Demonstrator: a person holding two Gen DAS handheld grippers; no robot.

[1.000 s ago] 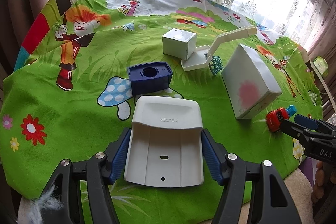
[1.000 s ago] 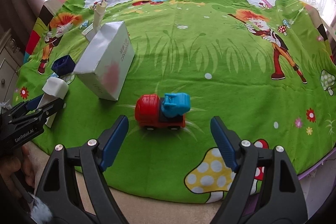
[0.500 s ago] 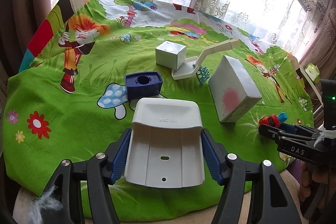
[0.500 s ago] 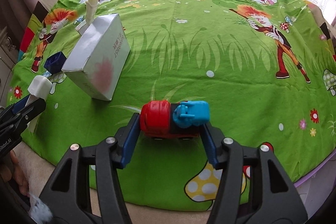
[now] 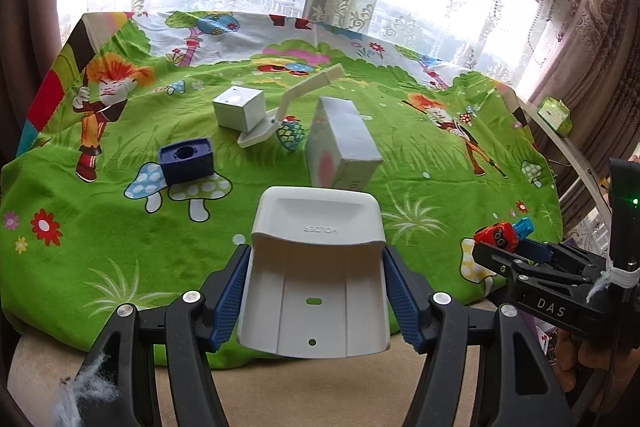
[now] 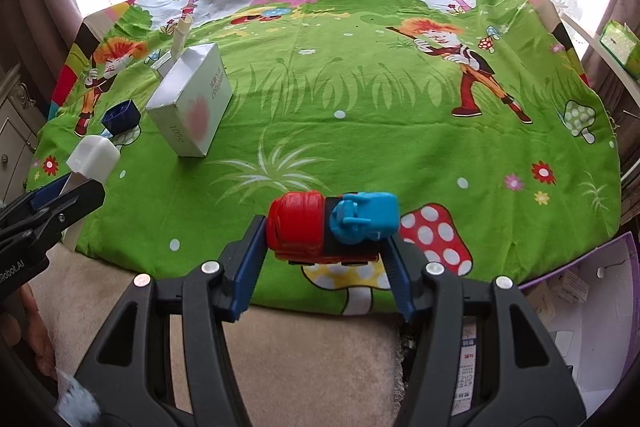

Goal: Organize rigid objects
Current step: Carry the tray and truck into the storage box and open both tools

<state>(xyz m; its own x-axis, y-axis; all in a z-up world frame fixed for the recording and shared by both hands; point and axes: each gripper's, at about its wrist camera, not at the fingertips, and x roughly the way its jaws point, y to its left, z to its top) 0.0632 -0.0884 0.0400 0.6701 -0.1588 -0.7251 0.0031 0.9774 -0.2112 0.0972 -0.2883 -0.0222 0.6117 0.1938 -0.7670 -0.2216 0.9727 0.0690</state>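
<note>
My left gripper (image 5: pixel 316 291) is shut on a white plastic holder (image 5: pixel 316 267) and holds it above the near edge of the table; it also shows in the right wrist view (image 6: pixel 94 157). My right gripper (image 6: pixel 324 255) is shut on a red and blue toy truck (image 6: pixel 332 223), lifted off the cloth near the front edge; the truck shows in the left wrist view (image 5: pixel 502 233). On the green cartoon cloth (image 5: pixel 420 155) lie a white box (image 5: pixel 340 147), a dark blue block (image 5: pixel 185 161), a small white cube (image 5: pixel 239 107) and a white bent-arm stand (image 5: pixel 280 115).
A small green box (image 5: pixel 554 115) sits on a ledge at the far right. Lace curtains and a window stand behind the table. A beige cushion (image 6: pixel 304 359) lies below the table's front edge. A purple-edged bin with papers (image 6: pixel 576 299) is at lower right.
My right gripper closed on the toy truck and lifted it back toward the front edge. My left gripper drew back and up with the holder.
</note>
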